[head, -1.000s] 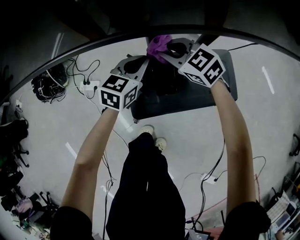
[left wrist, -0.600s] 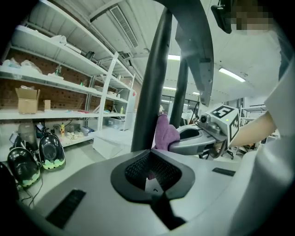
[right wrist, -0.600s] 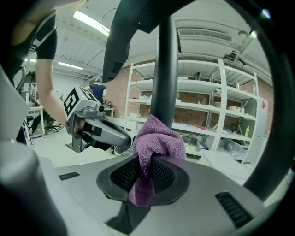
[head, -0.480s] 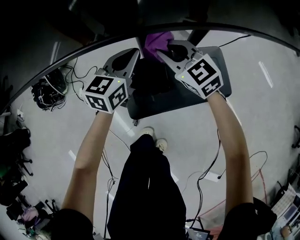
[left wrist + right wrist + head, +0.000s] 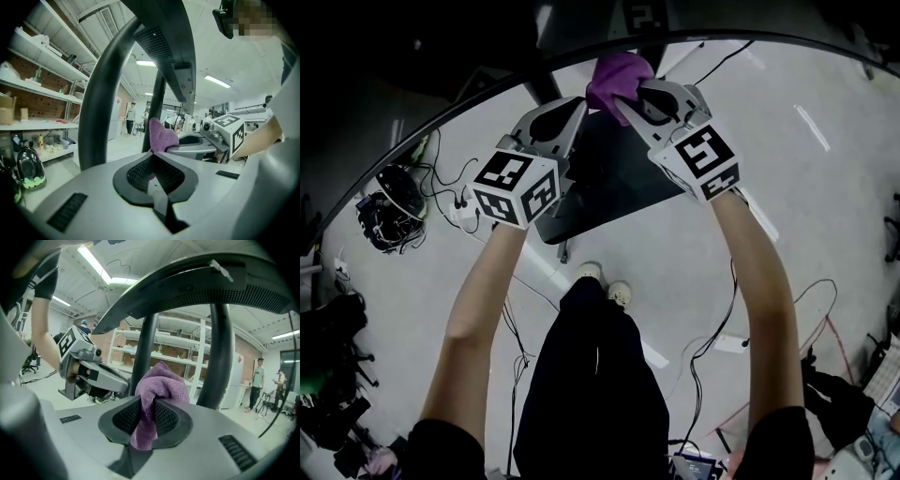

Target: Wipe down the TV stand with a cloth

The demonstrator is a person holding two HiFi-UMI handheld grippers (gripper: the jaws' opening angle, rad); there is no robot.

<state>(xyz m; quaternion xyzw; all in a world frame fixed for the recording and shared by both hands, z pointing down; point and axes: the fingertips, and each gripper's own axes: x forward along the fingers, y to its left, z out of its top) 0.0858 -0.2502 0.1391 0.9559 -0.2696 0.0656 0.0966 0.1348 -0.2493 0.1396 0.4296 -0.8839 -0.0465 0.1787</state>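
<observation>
Left tongs: your left tongs [image 5: 574, 105] were held up in front of you, the 2 jaws pressed together with nothing between them.
Right tongs: your right tongs [image 5: 626, 94] were raised just beside the left pair and clamped on the cloth [image 5: 617, 75].
Cloth: purple and bunched, it bulged out past the right jaws, and a short tail hung back between the pads. In the right gripper view it sat close in front of a dark upright [image 5: 145, 350]. Whether it touched the upright could not be told.
TV stand: its dark flat base [image 5: 619, 178] lay on the floor [image 5: 825, 234] below both tongs. In the gripper views, 2 dark uprights rose to a curved, perforated top piece [image 5: 211, 291] arching over the jaws.
Your arms: both were stretched forward and up, with the marker cubes facing the head camera.
Floor: it was pale, with loose cables [image 5: 459, 164] trailing to your left, well apart from the base.
Background: shelves [image 5: 176, 350] stood against a far wall, behind the uprights.
</observation>
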